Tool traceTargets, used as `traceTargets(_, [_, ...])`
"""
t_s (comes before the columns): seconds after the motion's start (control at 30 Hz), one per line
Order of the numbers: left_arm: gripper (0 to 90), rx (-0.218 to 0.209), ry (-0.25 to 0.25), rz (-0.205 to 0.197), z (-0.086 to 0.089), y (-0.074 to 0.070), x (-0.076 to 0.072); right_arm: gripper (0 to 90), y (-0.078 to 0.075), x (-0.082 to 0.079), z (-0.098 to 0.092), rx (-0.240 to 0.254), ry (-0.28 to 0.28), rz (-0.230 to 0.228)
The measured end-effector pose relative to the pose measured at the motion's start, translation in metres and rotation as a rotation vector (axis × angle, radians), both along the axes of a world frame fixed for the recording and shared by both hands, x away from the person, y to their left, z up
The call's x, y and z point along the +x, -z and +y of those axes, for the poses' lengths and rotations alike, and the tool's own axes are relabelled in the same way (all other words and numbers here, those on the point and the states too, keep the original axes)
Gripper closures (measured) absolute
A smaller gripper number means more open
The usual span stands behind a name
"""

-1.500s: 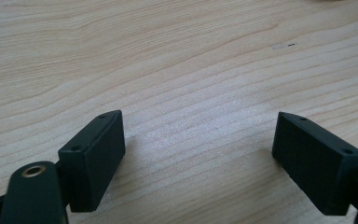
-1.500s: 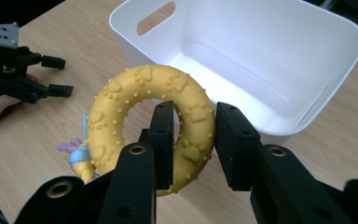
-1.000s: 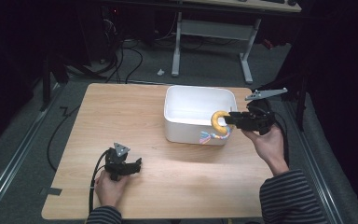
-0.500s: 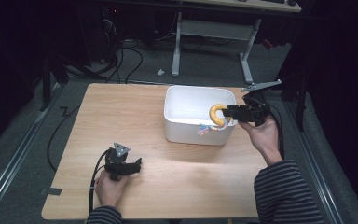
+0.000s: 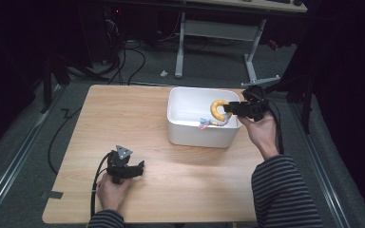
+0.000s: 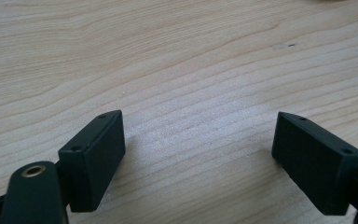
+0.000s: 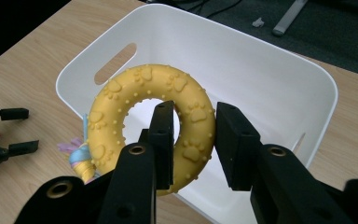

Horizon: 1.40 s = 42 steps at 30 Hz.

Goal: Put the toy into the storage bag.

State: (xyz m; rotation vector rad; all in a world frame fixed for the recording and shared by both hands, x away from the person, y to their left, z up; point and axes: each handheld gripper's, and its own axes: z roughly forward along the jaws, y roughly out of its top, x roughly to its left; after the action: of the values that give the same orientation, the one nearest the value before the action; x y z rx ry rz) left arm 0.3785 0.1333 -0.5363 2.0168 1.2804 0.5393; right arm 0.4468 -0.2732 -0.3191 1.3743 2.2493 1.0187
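A yellow rubber ring toy (image 7: 121, 100) with paw prints hangs over the white bin (image 7: 270, 60). My right gripper (image 7: 193, 135) is shut on it, one jaw through the hole and one outside. From above, the ring (image 5: 216, 108) and right gripper (image 5: 227, 110) are over the bin's right end (image 5: 197, 137). A pastel striped piece (image 7: 80, 157) shows just below the ring; I cannot tell if it is attached. My left gripper (image 6: 198, 154) is open just above bare wood, near the table's front left (image 5: 140, 167).
The bin stands right of centre on the wooden table (image 5: 123, 123). The left gripper (image 7: 4, 135) lies beyond the bin in the right gripper view. Cables (image 5: 123, 61) and a metal table stand (image 5: 247, 61) are on the floor behind.
My right gripper has carried the yellow ring leftward, from beside the bin's right rim to over its inside. The left gripper has stayed put.
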Motion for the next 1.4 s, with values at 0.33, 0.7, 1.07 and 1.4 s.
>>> traceTargets(0.33, [17.4, 0.0, 0.0, 0.0, 0.0, 0.0, 0.0, 69.1, 0.007, 0.012, 0.006, -0.021, 0.037, -0.001])
traceTargets(0.7, [17.4, 0.001, 0.0, 0.0, 0.0, 0.0, 0.0, 69.0, 0.022, 0.029, 0.009, -0.028, 0.091, 0.022])
traceTargets(1.07, [17.3, 0.0, 0.0, 0.0, 0.0, 0.0, 0.0, 69.0, 0.034, 0.039, 0.016, -0.068, 0.117, 0.03])
traceTargets(1.4, [17.3, 0.0, 0.0, 0.0, 0.0, 0.0, 0.0, 68.9, 0.046, 0.046, 0.023, -0.099, 0.121, 0.039])
